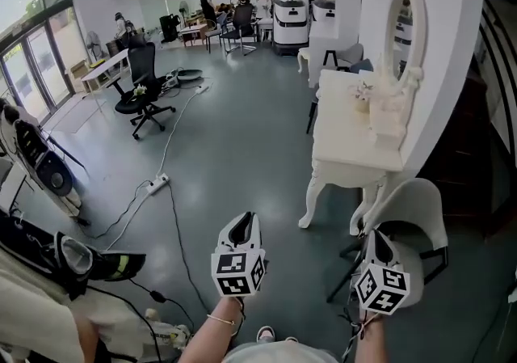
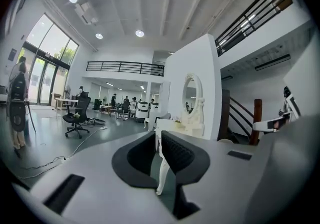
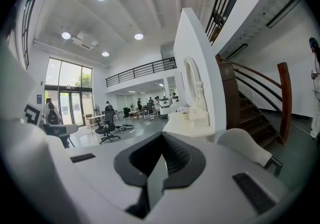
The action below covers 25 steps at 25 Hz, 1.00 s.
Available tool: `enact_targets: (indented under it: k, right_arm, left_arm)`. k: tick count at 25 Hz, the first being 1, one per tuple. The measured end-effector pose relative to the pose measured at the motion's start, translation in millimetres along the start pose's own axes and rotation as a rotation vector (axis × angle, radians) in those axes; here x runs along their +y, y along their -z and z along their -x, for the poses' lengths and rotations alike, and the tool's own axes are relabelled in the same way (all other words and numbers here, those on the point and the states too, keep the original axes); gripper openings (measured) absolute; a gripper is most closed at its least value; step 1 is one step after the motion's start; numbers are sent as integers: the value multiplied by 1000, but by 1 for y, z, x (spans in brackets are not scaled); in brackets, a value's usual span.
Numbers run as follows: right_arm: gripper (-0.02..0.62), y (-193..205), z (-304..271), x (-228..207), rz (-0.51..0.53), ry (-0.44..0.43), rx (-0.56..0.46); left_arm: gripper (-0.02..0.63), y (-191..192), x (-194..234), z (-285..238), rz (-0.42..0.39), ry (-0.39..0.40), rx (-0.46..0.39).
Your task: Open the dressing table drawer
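Note:
The white dressing table (image 1: 347, 139) with its oval mirror (image 1: 408, 26) stands against a white wall ahead and to the right. I cannot make out its drawer from here. My left gripper (image 1: 241, 222) is held out over the floor, well short of the table, jaws shut with nothing between them. In the left gripper view (image 2: 159, 134) a curved table leg (image 2: 162, 173) shows through the slit. My right gripper (image 1: 378, 238) hovers over a pale chair (image 1: 416, 204), also shut and empty. In the right gripper view (image 3: 161, 137) the table (image 3: 187, 124) lies ahead.
The pale chair stands at the table's near end. A black office chair (image 1: 144, 86) and a power strip with cables (image 1: 157, 183) lie on the floor to the left. A dark staircase (image 3: 260, 103) rises to the right. People and desks fill the far end of the room.

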State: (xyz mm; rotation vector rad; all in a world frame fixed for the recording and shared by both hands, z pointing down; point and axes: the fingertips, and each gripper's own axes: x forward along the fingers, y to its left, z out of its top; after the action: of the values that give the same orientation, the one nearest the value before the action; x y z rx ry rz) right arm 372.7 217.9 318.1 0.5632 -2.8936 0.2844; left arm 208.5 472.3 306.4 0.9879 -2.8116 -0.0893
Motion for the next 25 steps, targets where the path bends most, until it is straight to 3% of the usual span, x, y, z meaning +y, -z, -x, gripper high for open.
enact_targets:
  k: [16, 25]
  right_arm:
    - [8, -1, -20, 13, 13, 8, 5]
    - [8, 3, -40, 30, 3, 33, 6]
  left_arm:
    - [160, 6, 30, -13, 36, 8, 9]
    - [175, 8, 63, -18, 26, 9, 13]
